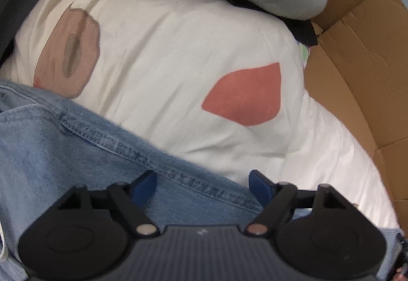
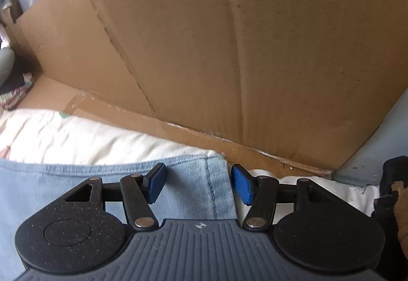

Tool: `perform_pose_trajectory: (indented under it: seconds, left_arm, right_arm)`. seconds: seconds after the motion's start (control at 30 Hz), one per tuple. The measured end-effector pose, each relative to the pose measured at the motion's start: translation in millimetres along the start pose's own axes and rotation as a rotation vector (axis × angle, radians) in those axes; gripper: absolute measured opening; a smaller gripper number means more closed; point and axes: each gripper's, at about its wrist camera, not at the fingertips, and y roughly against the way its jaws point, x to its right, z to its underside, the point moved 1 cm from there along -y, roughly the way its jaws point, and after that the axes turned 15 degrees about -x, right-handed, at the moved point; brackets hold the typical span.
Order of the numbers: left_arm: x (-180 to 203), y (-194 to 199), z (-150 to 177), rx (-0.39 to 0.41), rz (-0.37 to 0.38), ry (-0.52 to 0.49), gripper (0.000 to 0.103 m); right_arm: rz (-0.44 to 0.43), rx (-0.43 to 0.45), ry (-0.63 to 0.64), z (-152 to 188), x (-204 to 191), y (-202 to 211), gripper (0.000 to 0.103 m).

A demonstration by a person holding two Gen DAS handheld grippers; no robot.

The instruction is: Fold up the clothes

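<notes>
Hovering spread wide and empty, left gripper and right gripper straddle the jeans on the white bedding. One denim edge lies flat beside the cardboard; whether any fold is made, I cannot tell.

Jeans on bedding, cardboard behind.

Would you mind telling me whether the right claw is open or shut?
Open: the right claw has its blue pads apart over the jeans.
</notes>
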Motion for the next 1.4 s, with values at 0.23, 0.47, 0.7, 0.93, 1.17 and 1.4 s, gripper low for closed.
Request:
perform_pose_trajectory:
  seconds: [0.23, 0.47, 0.7, 0.93, 1.17, 1.4]
  left_arm:
    - [-5.9, 10.3, 10.4, 0.073, -0.054, 0.043, 0.039]
    - [-13.7, 28.5, 18.2, 0.14, 0.008, 0.016, 0.004]
    - [-22.6, 50.7, 11.0, 0.188, 0.048, -0.003, 0.0]
    - [6.9, 65.1, -1.5, 0.119, -0.083, -0.25, 0.019]
    - [-0.3, 75.4, 3.5, 0.1, -0.279, -0.597, 0.068]
    - [9.9, 49.9, 18.5, 0.067, -0.388, -0.929, 0.066]
  right_arm:
    - [0.024, 0.029, 0.018, 1.4, -3.9, 6.2, 0.02]
    - [0.036, 0.099, 0.037, 3.4, -12.8, 30.4, 0.016]
    - [0.069, 0.147, 0.033, 2.3, -14.0, 51.2, 0.014]
    - [0.104, 0.187, 0.03, 7.1, -11.3, 73.0, 0.013]
    - [0.124, 0.209, 0.029, 4.5, -13.4, 85.2, 0.013]
    - [0.154, 0.234, 0.024, -1.4, -18.8, 97.7, 0.013]
